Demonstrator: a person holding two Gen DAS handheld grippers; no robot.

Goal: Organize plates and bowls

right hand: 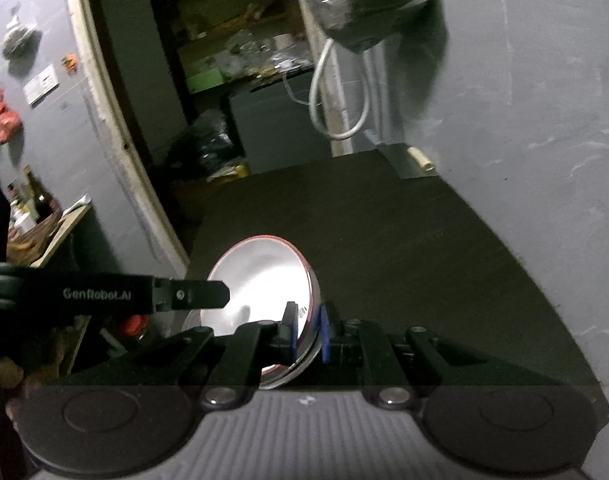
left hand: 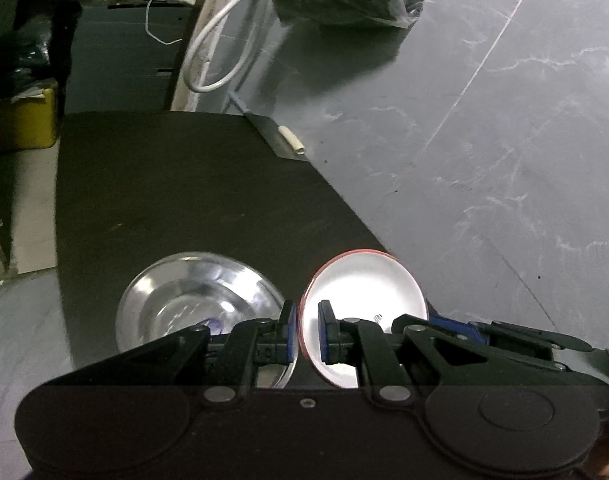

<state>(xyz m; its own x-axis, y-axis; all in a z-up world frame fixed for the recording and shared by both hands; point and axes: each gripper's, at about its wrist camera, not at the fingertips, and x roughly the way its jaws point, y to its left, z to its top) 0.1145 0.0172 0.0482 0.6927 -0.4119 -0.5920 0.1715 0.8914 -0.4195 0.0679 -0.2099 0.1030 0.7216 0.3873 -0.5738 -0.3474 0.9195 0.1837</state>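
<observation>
Over the dark table [left hand: 164,200] we clamp both grippers, left [left hand: 307,330] and right [right hand: 307,330], on one red-rimmed bowl's [left hand: 364,284] opposite edges; uneven pulling could slip it free.

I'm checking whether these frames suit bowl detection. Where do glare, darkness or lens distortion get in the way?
Left wrist view: the red-rimmed white bowl is blown out by glare, the clear glass bowl shows streaky reflections, and the dark tabletop loses detail. Right wrist view: the same bowl's inside glares white, the cream door frame bows from fisheye, and the storage room behind is dim.
</observation>
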